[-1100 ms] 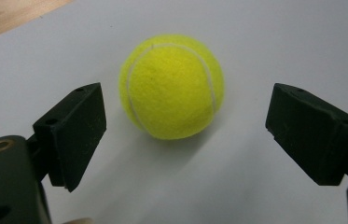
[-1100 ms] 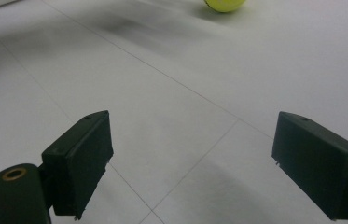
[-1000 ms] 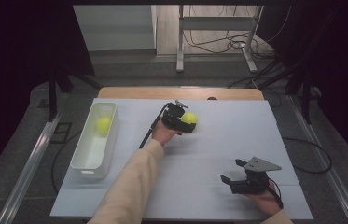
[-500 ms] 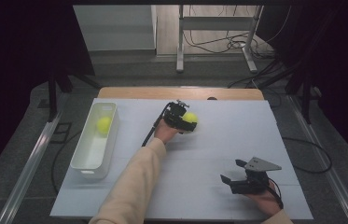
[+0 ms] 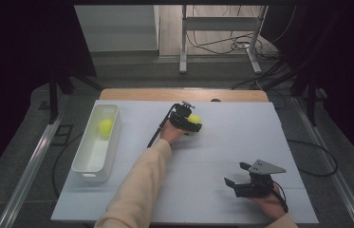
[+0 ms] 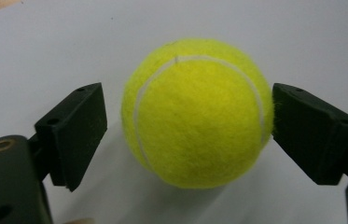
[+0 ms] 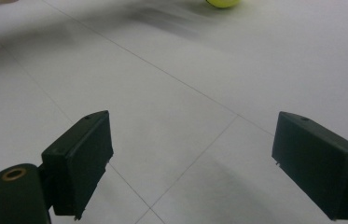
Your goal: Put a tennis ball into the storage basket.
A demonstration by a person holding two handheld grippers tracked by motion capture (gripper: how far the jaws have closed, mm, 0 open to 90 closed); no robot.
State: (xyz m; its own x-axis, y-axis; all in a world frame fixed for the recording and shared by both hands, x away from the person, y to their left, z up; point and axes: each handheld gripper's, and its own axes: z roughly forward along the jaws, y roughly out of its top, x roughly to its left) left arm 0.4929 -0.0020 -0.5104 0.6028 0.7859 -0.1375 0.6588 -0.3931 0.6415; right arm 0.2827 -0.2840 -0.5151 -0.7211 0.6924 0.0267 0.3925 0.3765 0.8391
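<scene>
The white table (image 5: 132, 199) lies bare around the tennis ball (image 6: 197, 112), which sits near its far edge. Left of the ball stands a white bin (image 5: 83, 164) with a second ball (image 5: 106, 126) inside. The left gripper (image 6: 185, 130) has been closing round the ball: right pad touching, left just off. The right gripper (image 7: 190, 168), jaws apart, hovers near the front edge.

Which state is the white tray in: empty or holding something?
Holding something: one yellow tennis ball lies inside the white tray, toward its far end. The near part of the tray is bare.
</scene>
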